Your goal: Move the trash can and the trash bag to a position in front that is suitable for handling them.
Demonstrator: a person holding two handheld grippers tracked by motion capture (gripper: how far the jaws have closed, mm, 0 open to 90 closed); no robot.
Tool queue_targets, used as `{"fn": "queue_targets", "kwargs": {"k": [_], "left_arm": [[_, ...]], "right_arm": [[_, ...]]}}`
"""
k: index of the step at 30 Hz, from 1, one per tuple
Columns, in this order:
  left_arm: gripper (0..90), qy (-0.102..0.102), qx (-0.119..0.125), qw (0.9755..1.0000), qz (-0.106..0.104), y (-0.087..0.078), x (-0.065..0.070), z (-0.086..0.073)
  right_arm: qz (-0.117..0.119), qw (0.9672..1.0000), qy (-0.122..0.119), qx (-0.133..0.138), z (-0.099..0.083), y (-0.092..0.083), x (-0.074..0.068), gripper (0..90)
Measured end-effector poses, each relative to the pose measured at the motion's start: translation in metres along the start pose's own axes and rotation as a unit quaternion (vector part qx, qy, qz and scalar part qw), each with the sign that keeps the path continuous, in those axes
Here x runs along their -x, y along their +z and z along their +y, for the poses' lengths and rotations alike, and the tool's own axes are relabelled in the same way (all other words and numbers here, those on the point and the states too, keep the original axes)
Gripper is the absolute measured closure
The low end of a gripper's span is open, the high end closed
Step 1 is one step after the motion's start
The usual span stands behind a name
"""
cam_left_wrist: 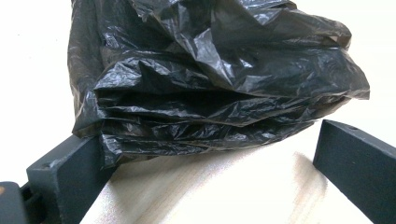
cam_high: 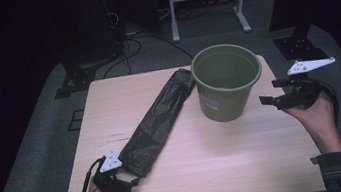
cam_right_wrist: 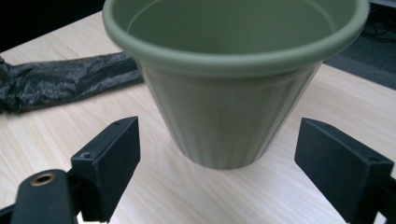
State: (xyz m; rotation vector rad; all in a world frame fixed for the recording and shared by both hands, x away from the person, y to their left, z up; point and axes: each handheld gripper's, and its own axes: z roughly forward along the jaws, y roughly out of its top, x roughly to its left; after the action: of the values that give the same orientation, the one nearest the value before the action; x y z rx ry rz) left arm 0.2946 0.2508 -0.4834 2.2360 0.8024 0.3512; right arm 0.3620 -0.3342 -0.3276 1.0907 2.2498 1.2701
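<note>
Jaws of the left gripper (cam_high: 131, 183) stand spread at the near end of the bag (cam_high: 159, 120), a long crumpled black roll lying left of the green bin (cam_high: 227, 82); the right gripper (cam_high: 270, 97), spread too, hangs just right of it. Left gripper view: bag (cam_left_wrist: 210, 79) touches one jaw, its far end cut off. Right gripper view: bin (cam_right_wrist: 233, 79) stands beyond the wide jaws, untouched.

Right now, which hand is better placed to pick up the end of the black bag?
Left. The left gripper sits at the near end of the black bag, its open fingers either side of the folded plastic. The right gripper is open beside the green bin.
</note>
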Motion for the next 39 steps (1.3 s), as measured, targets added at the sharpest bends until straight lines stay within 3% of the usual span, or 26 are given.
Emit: {"fn": "queue_targets", "kwargs": {"k": [17,30,39], "left_arm": [[0.0,0.002,0.001,1.0,-0.002,0.0,0.0,0.0],[0.0,0.004,0.001,1.0,-0.002,0.0,0.0,0.0],[0.0,0.004,0.0,1.0,-0.003,0.0,0.0,0.0]], "right_arm": [[-0.011,0.9999,-0.009,-0.009,0.042,0.007,0.005,13.0],[-0.03,0.9992,0.017,-0.02,0.056,0.02,0.021,13.1],[-0.055,0.9967,0.034,-0.049,0.066,0.039,0.034,14.3]]}}
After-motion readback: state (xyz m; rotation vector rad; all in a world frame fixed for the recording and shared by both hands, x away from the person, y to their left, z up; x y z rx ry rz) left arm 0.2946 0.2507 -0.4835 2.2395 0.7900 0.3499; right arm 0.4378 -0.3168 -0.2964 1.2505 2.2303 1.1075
